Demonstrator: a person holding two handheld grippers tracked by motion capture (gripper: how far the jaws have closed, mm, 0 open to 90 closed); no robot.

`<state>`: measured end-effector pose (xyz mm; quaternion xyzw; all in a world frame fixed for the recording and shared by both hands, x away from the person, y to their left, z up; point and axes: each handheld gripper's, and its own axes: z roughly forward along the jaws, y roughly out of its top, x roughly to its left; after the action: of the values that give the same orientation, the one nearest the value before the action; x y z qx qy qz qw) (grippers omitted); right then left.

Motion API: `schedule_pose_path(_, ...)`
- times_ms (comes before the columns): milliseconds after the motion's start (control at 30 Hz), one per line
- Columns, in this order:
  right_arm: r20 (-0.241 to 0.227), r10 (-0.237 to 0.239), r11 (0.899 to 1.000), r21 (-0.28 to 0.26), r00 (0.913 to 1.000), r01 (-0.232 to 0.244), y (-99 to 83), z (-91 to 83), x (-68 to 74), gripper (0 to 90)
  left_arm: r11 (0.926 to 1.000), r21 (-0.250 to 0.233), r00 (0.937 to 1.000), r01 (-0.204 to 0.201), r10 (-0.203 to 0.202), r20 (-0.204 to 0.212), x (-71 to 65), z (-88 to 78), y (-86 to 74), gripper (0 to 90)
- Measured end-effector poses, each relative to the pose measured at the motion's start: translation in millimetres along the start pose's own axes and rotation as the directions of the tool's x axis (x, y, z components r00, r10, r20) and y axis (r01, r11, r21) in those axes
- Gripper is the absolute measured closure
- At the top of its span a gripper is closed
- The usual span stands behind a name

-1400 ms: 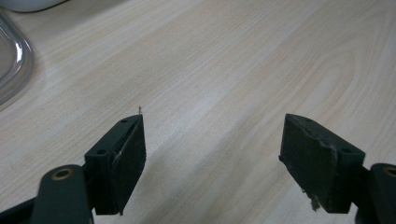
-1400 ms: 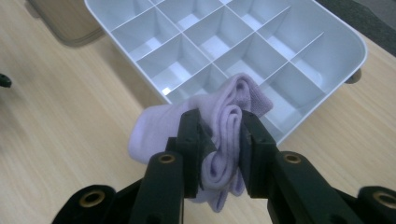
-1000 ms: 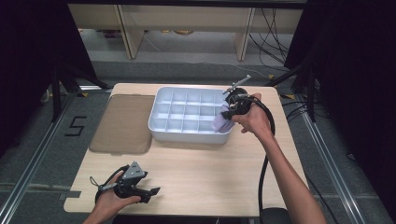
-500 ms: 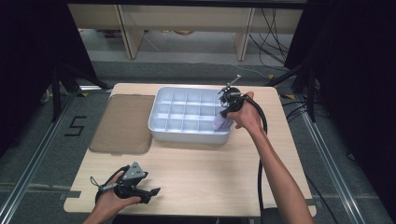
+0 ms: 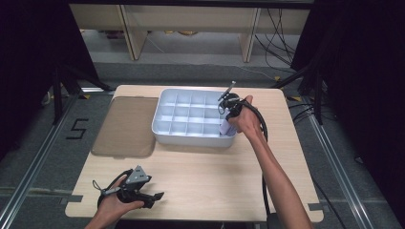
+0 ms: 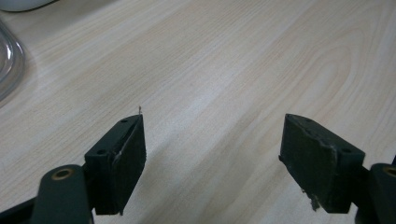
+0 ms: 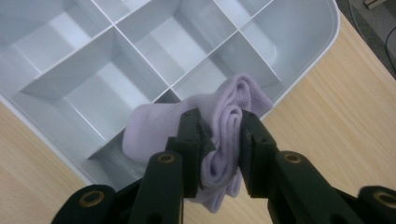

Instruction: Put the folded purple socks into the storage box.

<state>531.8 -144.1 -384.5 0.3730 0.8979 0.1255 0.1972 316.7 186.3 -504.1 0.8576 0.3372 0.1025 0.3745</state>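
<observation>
The right hand-held gripper (image 7: 218, 140) pinches one rolled purple sock (image 7: 224, 135) over the near right corner of the one white tray (image 5: 191, 138), close to its rim. The left hand-held gripper (image 6: 212, 154) is spread wide over bare bench (image 5: 205, 176) near the front edge.
</observation>
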Motion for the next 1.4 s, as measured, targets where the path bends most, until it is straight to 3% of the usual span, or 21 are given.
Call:
schedule_pose_path(67, 0.009, -0.010, 1.000, 0.012, 0.9999, 0.009, -0.5, 3.6, 2.2, 72.9, 1.0000, 0.001, 1.0000, -0.006, 0.006, 0.001, 0.3, 0.0, 0.1, 22.2)
schedule_pose_path(133, 0.017, -0.023, 1.000, 0.018, 0.9996, 0.022, -1.4, 7.2, 5.4, 72.9, 0.9999, -0.001, 0.9999, 0.014, -0.014, 0.006, -0.7, 0.7, -0.4, 22.2)
schedule_pose_path(233, 0.043, -0.066, 0.998, 0.024, 0.9969, 0.065, -2.0, 9.7, 5.5, 72.8, 0.9998, -0.005, 0.9998, 0.020, -0.020, 0.002, -1.2, 1.5, -0.5, 22.2)
schedule_pose_path(333, 0.049, -0.069, 0.997, 0.030, 0.9964, 0.068, -2.0, 10.8, 8.2, 72.7, 0.9998, -0.001, 0.9997, 0.022, -0.022, 0.006, -1.1, 1.5, -0.4, 22.2)
schedule_pose_path(367, 0.047, -0.086, 0.996, 0.026, 0.9951, 0.085, -2.0, 11.6, 7.9, 72.7, 0.9998, -0.003, 0.9998, 0.022, -0.022, 0.004, -1.1, 1.4, -0.4, 22.2)
schedule_pose_path(500, 0.045, -0.071, 0.997, 0.031, 0.9965, 0.070, -3.1, 16.8, 13.2, 72.7, 0.9998, -0.005, 0.9997, 0.017, -0.017, 0.018, -1.7, 2.2, -0.8, 22.2)
schedule_pose_path(533, 0.040, -0.091, 0.996, 0.028, 0.9951, 0.090, -3.6, 19.2, 13.0, 72.7, 0.9998, -0.005, 0.9997, 0.017, -0.016, 0.017, -1.5, 2.3, -0.7, 22.2)
schedule_pose_path(633, 0.022, -0.068, 0.997, 0.029, 0.9974, 0.068, -6.5, 23.6, 16.3, 72.5, 0.9998, -0.003, 0.9998, 0.022, -0.022, 0.000, -1.1, 2.0, -0.8, 22.2)
schedule_pose_path(800, -0.009, -0.088, 0.996, 0.030, 0.9961, 0.088, -10.3, 30.3, 18.0, 70.0, 0.9999, 0.003, 0.9999, 0.014, -0.014, 0.001, -0.7, 2.0, -1.1, 22.2)
schedule_pose_path(867, -0.019, -0.079, 0.997, 0.021, 0.9967, 0.080, -12.0, 32.3, 18.5, 65.1, 0.9999, 0.005, 0.9999, 0.016, -0.016, 0.005, -0.8, 2.3, -1.1, 22.2)
schedule_pose_path(933, -0.038, -0.037, 0.999, 0.005, 0.9986, 0.037, -13.2, 30.6, 16.4, 59.5, 1.0000, 0.007, 1.0000, 0.007, -0.007, 0.003, -0.6, 2.1, -1.1, 22.2)
schedule_pose_path(967, -0.051, -0.021, 1.000, -0.010, 0.9985, 0.021, -13.6, 26.7, 14.1, 59.2, 0.9999, 0.008, 0.9999, -0.011, 0.011, 0.003, 0.4, 1.8, -0.7, 22.2)
schedule_pose_path(1033, -0.062, 0.003, 0.999, -0.032, 0.9981, -0.005, -13.2, 17.0, 10.3, 57.2, 0.9998, 0.002, 0.9998, 0.022, -0.022, 0.005, -1.1, 3.0, -1.2, 22.2)
schedule_pose_path(1067, -0.065, 0.011, 0.999, -0.042, 0.9978, -0.014, -12.5, 12.8, 8.4, 56.5, 0.9999, 0.015, 1.0000, 0.007, -0.006, -0.005, 0.4, 2.8, -1.0, 22.2)
schedule_pose_path(1133, -0.093, 0.045, 0.994, -0.092, 0.9947, -0.053, -11.5, 2.4, 3.0, 60.5, 0.9999, 0.015, 1.0000, 0.003, -0.003, -0.005, 0.3, 2.9, -1.0, 22.2)
schedule_pose_path(1167, -0.103, 0.060, 0.992, -0.107, 0.9929, -0.071, -10.7, -2.1, 1.2, 67.1, 0.9999, 0.015, 1.0000, 0.006, -0.006, -0.002, -0.1, 3.1, -1.1, 22.2)
schedule_pose_path(1233, -0.097, 0.043, 0.991, -0.121, 0.9943, -0.055, -9.6, -6.2, -1.8, 77.2, 0.9997, 0.020, 0.9999, -0.016, 0.016, -0.003, 0.3, 2.8, -0.7, 22.2)
schedule_pose_path(1400, -0.118, 0.018, 0.997, -0.066, 0.9929, -0.026, -10.0, 10.6, 2.3, 81.3, 0.9999, 0.012, 0.9999, 0.008, -0.008, 0.009, -2.1, 3.7, -1.5, 22.2)
